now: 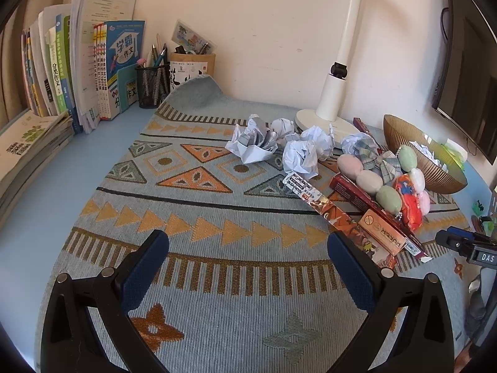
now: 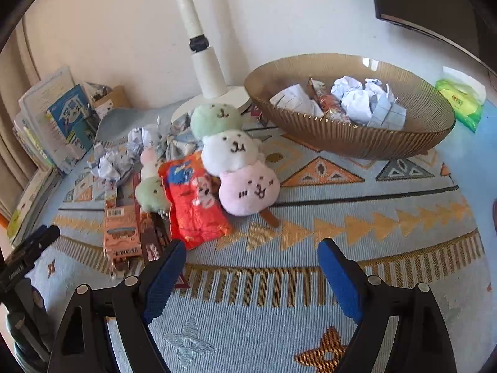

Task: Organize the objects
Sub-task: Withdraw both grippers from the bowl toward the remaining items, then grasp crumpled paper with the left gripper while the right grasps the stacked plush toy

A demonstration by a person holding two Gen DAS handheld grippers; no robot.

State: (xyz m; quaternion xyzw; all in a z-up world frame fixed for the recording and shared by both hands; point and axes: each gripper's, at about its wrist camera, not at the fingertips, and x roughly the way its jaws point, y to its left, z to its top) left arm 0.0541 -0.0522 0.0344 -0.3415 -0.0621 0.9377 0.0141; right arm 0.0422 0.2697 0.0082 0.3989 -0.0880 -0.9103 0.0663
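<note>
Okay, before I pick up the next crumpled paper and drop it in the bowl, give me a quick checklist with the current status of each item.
1. Left tongs open and empty: ok.
2. Right tongs open and empty: ok.
3. Crumpled paper balls lie loose on the mat, reachable from the front: ok.
4. Brown bowl upright with room left: ok.
5. Lamp base right behind the papers, clearance: cannot tell.
6. Plush skewer toy lies between papers and bowl, path clear: not ok.

A home study desk set against a wall. Upright schoolbooks (image 1: 102, 71), a mesh pen holder (image 1: 152, 85) and a white desk lamp (image 1: 338, 71) show it. Plush toys (image 2: 236, 161) lie on a patterned mat (image 1: 198, 217).
</note>
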